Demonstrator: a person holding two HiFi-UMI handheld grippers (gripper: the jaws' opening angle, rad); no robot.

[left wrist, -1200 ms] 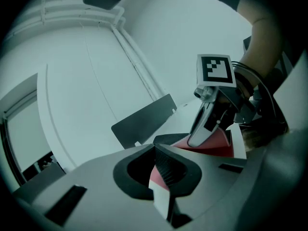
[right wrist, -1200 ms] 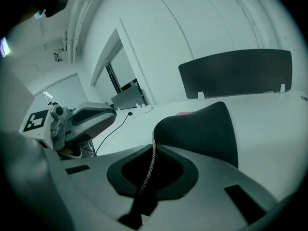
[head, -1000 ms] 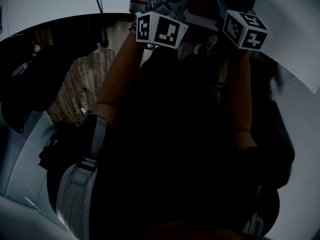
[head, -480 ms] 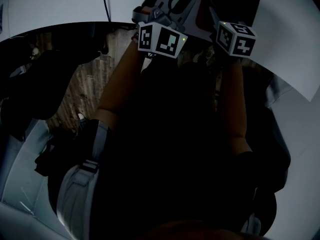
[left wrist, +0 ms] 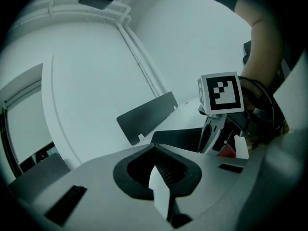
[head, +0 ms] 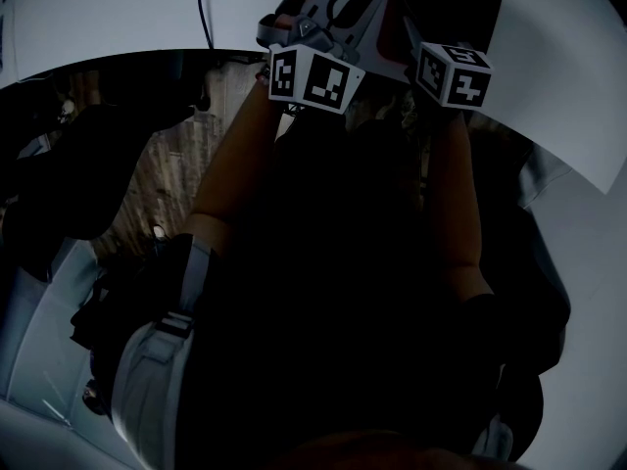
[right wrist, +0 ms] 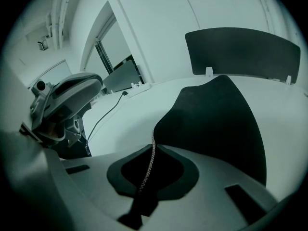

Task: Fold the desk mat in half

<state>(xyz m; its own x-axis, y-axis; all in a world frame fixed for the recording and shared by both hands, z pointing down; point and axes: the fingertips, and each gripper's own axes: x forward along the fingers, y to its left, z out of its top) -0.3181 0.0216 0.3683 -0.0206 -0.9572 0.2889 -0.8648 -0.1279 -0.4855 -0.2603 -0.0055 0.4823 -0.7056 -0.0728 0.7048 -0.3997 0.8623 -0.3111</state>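
The dark desk mat (right wrist: 216, 124) lies on the white table (right wrist: 120, 124) and curves up to my right gripper (right wrist: 153, 148). That gripper is shut on the mat's stitched edge. My left gripper (left wrist: 154, 148) is shut too, with a pale flat corner, apparently the mat's, between its jaws. Beyond it the dark mat (left wrist: 178, 137) shows. In the left gripper view the right gripper's marker cube (left wrist: 220, 93) is close by. In the head view both marker cubes (head: 312, 76) (head: 454, 73) are raised side by side over the table's near edge.
A dark divider panel (right wrist: 240, 49) stands at the table's far edge. A thin cable (right wrist: 103, 117) runs across the table to the left of the mat. In the head view the person's dark clothing (head: 343, 292) fills the middle, with wood-pattern floor (head: 162, 179) at the left.
The right gripper's marker cube has moved left, closer to the left one. Both grips look the same, and the head view has shifted a little.
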